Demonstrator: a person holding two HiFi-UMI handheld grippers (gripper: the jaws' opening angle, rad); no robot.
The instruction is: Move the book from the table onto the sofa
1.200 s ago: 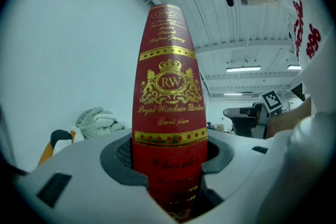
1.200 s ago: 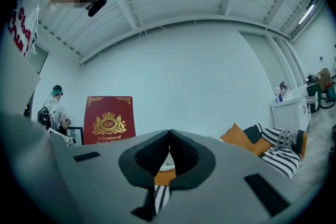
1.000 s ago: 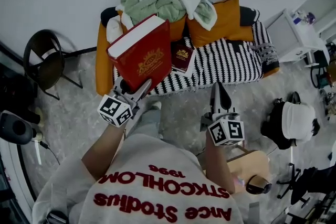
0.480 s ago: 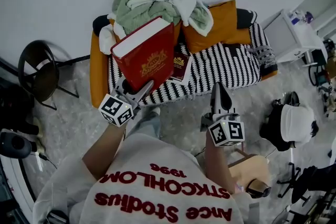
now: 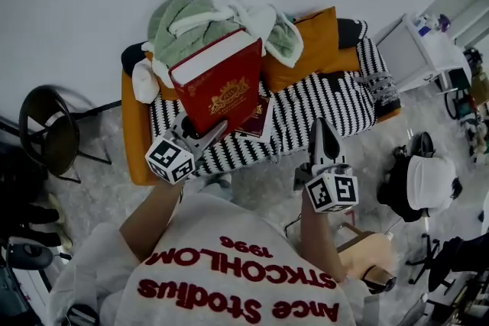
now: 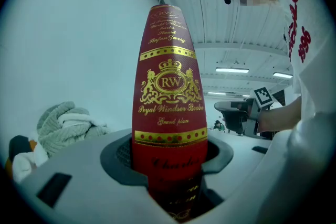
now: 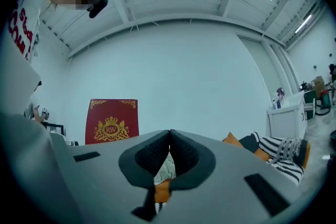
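A thick red book [image 5: 221,85] with a gold crest stands upright in my left gripper [image 5: 202,132], which is shut on its lower edge. In the left gripper view the book's spine [image 6: 169,113] rises straight out from between the jaws. It hovers over the left part of the sofa [image 5: 306,114], whose seat has a black-and-white striped cover. A smaller dark red book [image 5: 258,116] lies on that seat just behind it. My right gripper [image 5: 322,137] is shut and empty, held level near the sofa's front edge. The red book [image 7: 111,121] also shows at the left in the right gripper view.
A heap of green and white blankets [image 5: 206,19] and an orange cushion [image 5: 317,38] fill the sofa's back. A black chair [image 5: 47,135] stands at the left, a white cabinet [image 5: 424,50] at the right. A wooden stool [image 5: 367,248] is by my right arm.
Both grippers have come closer to the sofa, which now lies lower and further left in the head view. The red book rode along in the left gripper. Neither pair of jaws changed.
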